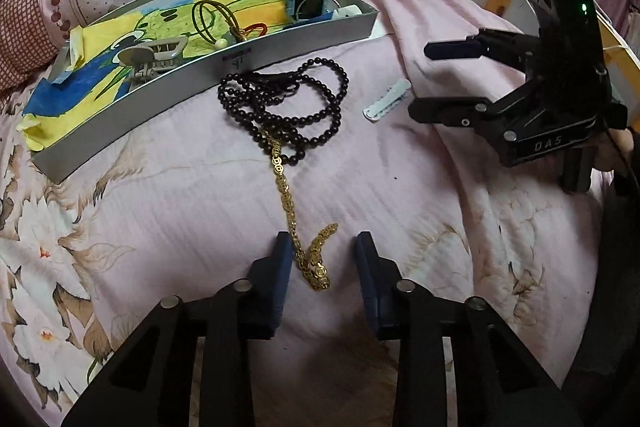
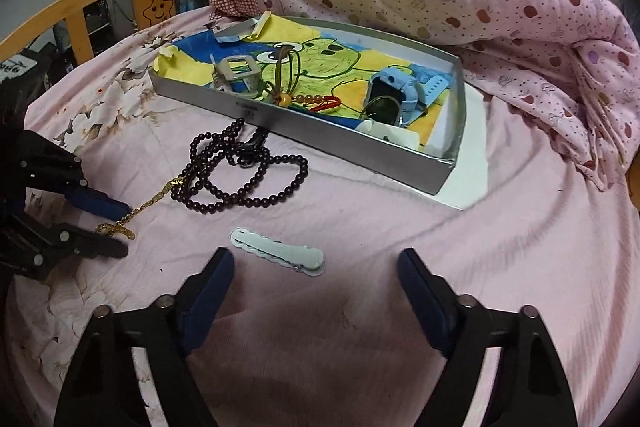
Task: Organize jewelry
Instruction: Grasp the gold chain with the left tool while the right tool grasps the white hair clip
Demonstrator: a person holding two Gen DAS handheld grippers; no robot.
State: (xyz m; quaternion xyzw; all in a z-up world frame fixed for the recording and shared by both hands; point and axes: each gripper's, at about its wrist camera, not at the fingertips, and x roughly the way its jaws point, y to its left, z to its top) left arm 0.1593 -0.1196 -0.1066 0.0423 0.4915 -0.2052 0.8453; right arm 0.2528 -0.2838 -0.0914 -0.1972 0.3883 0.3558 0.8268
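Gold chain (image 1: 298, 227), flat-linked and kinked, lies on the pink bedsheet (image 1: 180, 211) between the left gripper's (image 1: 324, 267) narrowed, untouching fingers. Beyond it sprawls a dark bead necklace (image 1: 288, 107). Right gripper (image 2: 316, 283) gapes wide before a pale hair clip (image 2: 278, 251).

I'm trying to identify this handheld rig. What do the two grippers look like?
Both are matte black with angular linkage arms, silver pivot pins and dark blue finger pads. The right gripper has "DAS" lettering on its body, a lit green LED on its tall black housing, and a thin black cable trailing away.

The white letters "DAS" stand on the black body of the right gripper (image 1: 418, 81).
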